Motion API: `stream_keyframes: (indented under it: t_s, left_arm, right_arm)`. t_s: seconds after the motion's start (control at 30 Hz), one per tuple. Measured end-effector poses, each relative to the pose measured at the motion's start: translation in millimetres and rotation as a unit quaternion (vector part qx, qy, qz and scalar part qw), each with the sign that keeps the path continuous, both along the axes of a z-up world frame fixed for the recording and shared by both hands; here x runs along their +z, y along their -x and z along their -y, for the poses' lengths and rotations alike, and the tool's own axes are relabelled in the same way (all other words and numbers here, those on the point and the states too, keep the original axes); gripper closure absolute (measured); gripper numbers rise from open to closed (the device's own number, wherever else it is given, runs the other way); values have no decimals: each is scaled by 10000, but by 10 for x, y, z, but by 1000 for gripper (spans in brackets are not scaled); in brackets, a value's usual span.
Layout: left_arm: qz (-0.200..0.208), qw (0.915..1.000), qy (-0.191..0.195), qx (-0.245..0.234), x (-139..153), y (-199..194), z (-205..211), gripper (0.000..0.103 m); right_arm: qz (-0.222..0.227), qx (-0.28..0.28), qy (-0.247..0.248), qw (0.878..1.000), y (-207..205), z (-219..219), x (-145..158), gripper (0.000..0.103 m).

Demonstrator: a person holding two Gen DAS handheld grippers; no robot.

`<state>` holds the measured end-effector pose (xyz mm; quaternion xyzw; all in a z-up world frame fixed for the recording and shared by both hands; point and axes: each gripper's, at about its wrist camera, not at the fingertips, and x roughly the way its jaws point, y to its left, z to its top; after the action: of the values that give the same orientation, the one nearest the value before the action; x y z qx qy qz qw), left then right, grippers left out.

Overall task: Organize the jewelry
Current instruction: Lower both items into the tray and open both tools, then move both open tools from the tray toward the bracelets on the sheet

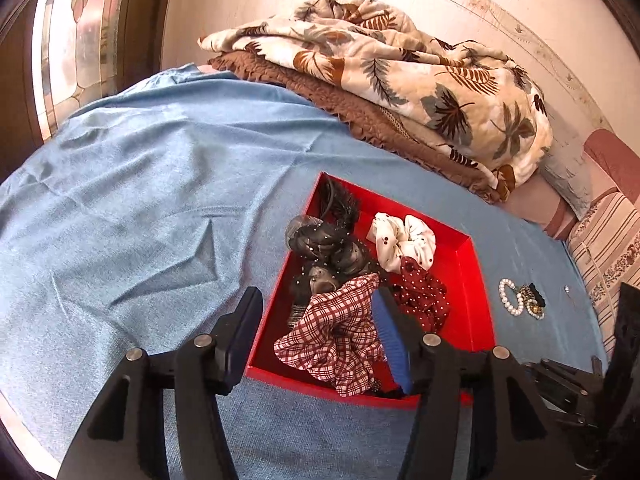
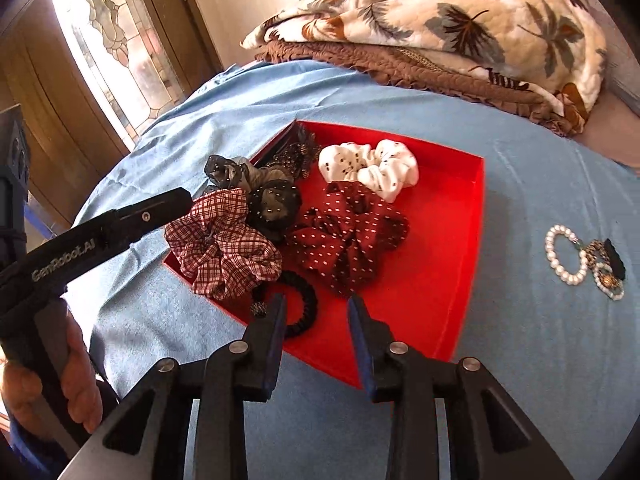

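Observation:
A red tray (image 1: pixel 468 312) (image 2: pixel 452 240) lies on the blue sheet. It holds a checked scrunchie (image 1: pixel 336 332) (image 2: pixel 224 248), a dark red dotted one (image 1: pixel 424 292) (image 2: pixel 344 232), a white one (image 1: pixel 404 240) (image 2: pixel 368 168), a grey-black one (image 1: pixel 328 244) (image 2: pixel 272 200) and a black coil hair tie (image 2: pixel 304 308). A pearl bracelet (image 1: pixel 509 296) (image 2: pixel 560 260) and beaded pieces (image 1: pixel 532 300) (image 2: pixel 608 272) lie on the sheet right of the tray. My left gripper (image 1: pixel 316 324) is open above the checked scrunchie. My right gripper (image 2: pixel 316 312) is open, empty, over the tray's near edge.
A folded leaf-print quilt (image 1: pixel 400 72) (image 2: pixel 460 24) on a brown blanket lies behind the tray. A striped pillow (image 1: pixel 608 236) is at the far right. A stained-glass door (image 1: pixel 80 40) stands at the left. The left gripper's body (image 2: pixel 80 240) shows in the right wrist view.

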<state>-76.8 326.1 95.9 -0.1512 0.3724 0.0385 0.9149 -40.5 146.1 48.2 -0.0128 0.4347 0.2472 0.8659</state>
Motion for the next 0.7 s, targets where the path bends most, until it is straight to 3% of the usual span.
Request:
stream_keyframes:
  t_s: [0.43, 0.7]
  left_arm:
    - [138, 9917, -1275, -9, 50, 70, 362, 47]
    - [141, 9849, -1725, -93, 27, 89, 586, 47]
  right_arm:
    - [216, -366, 192, 9989, 217, 544, 41, 67]
    - [111, -1006, 105, 9948, 235, 1172, -8, 65]
